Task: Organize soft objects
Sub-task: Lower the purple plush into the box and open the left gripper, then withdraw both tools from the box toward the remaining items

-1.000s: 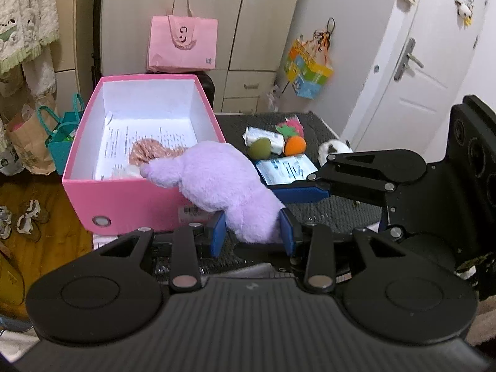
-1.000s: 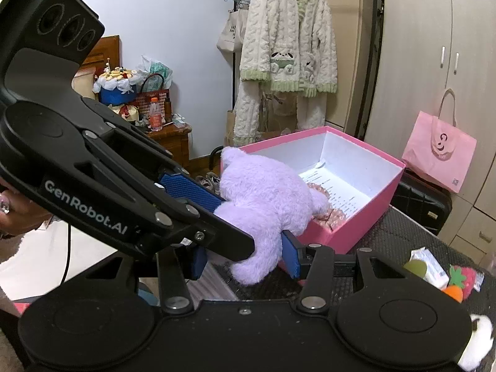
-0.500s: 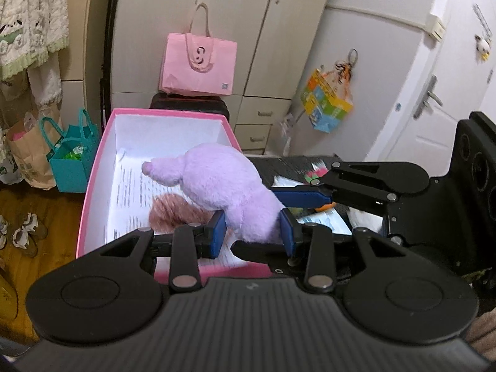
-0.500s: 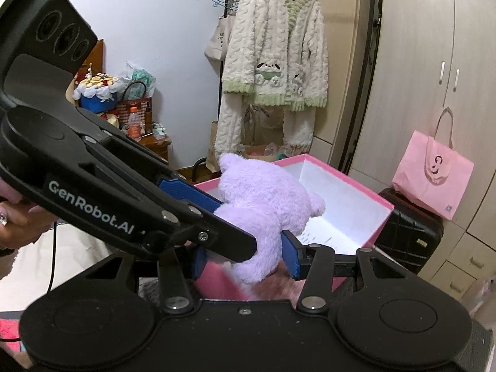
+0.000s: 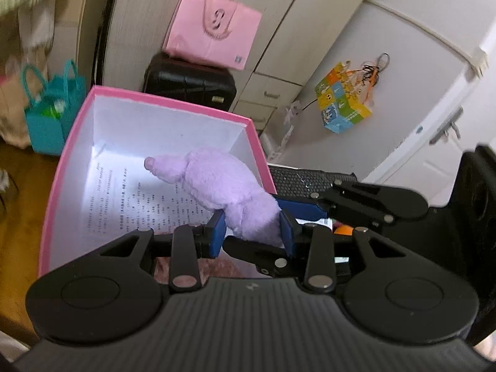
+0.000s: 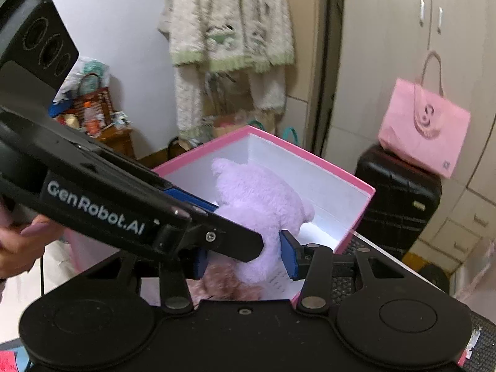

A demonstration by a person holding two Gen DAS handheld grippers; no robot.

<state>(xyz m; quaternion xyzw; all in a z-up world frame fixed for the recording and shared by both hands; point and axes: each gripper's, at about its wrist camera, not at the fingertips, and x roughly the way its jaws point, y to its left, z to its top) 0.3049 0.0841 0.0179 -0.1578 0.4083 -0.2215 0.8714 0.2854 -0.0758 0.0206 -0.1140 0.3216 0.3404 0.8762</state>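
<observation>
Cream wardrobe doors are standing behind a pink box (image 5: pixel 161 105), which is sitting open on the bench (image 5: pixel 297 179) with a printed sheet (image 5: pixel 130 204) lining its floor and a brownish plush (image 6: pixel 223 285) lying at its near end. Both grippers are clamping one purple plush toy (image 5: pixel 223 183) over the box: the left gripper (image 5: pixel 251 234) is pinching a limb, and the right gripper (image 6: pixel 245 259), just closing further, is squeezing its body. "GenRobot.AI" is showing beside the box.
</observation>
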